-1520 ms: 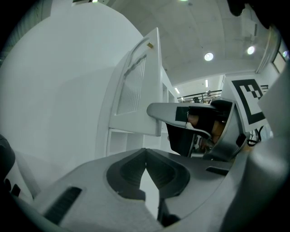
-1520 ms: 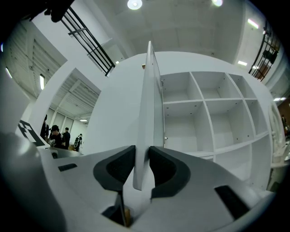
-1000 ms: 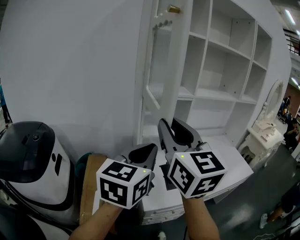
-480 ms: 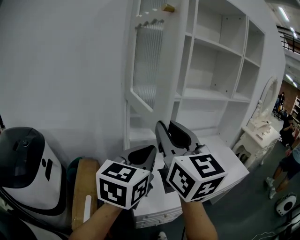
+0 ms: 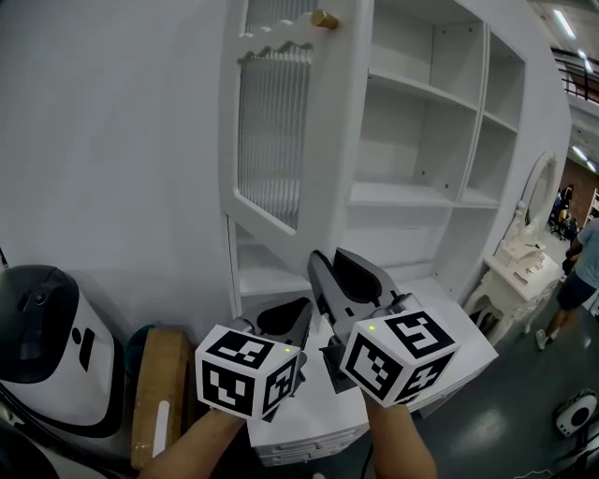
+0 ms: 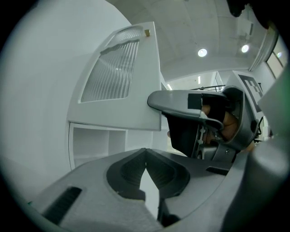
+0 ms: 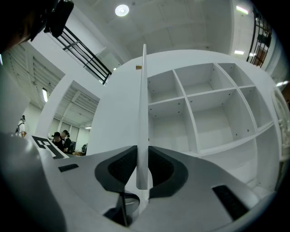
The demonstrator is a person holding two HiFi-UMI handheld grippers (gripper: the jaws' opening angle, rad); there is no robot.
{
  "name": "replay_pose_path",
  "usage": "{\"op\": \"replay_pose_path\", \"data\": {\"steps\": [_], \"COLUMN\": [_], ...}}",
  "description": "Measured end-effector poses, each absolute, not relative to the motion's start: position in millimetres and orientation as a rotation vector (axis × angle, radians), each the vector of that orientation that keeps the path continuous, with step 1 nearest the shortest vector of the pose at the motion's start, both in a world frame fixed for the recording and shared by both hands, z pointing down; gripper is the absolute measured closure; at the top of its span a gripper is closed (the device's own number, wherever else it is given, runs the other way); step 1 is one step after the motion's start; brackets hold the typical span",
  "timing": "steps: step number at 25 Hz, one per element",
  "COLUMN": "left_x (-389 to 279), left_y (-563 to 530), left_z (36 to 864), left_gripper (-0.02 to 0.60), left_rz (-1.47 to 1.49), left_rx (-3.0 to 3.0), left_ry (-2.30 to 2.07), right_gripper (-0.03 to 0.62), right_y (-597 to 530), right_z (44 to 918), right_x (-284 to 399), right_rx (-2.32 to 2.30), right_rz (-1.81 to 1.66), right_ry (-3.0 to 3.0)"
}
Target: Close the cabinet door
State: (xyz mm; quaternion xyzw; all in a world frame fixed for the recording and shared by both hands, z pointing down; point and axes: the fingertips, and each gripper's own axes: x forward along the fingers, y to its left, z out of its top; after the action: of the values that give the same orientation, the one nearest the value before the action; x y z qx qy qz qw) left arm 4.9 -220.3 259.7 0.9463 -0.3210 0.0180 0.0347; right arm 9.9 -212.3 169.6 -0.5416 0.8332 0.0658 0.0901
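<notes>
Since the cabinet door [image 5: 323, 122] hangs open, upper centre of the head view, ribbed glass panel [image 5: 270, 131] facing frame left and gold knob [image 5: 325, 19] at the top, everything depends on how its free edge sits to the right tool [image 5: 328, 257]. Right gripper view: door is edge-on, long axis vertical, running straight up frame centre from between the jaws. Its lower end sits in the gap. Jaws are closing on that edge, and the pads look to meet both faces with no gap visible. Open shelves [image 7: 204, 113] lie to the right of the edge in that view, plain white outer face to the left, so the closing swing should go toward frame right, into the shelf side.

Left tool [image 6: 145, 152]: jaw tips together, nothing between them. It sits lower left of the right tool in the head view, under the door's bottom rail and apart from it. In its own view the door is up and ahead, not in contact.

Right hand is the nearer one and is lined up with the door's plane. Judgement: this is the grasp step, and the door is not yet pushed home.
</notes>
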Motion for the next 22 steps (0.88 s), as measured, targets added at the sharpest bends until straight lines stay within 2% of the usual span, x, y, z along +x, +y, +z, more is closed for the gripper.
{"op": "replay_pose_path", "data": {"steps": [22], "left_x": [68], "left_y": [-270], "left_z": [260], "left_gripper": [0.569], "left_rz": [0.049], "left_rx": [2.863], "left_ry": [-1.109], "right_gripper": [0.500], "right_y": [-264], "right_z": [170], "right_x": [80], "right_rx": [-1.399], "right_rz": [0.159], "right_ry": [2.582]}}
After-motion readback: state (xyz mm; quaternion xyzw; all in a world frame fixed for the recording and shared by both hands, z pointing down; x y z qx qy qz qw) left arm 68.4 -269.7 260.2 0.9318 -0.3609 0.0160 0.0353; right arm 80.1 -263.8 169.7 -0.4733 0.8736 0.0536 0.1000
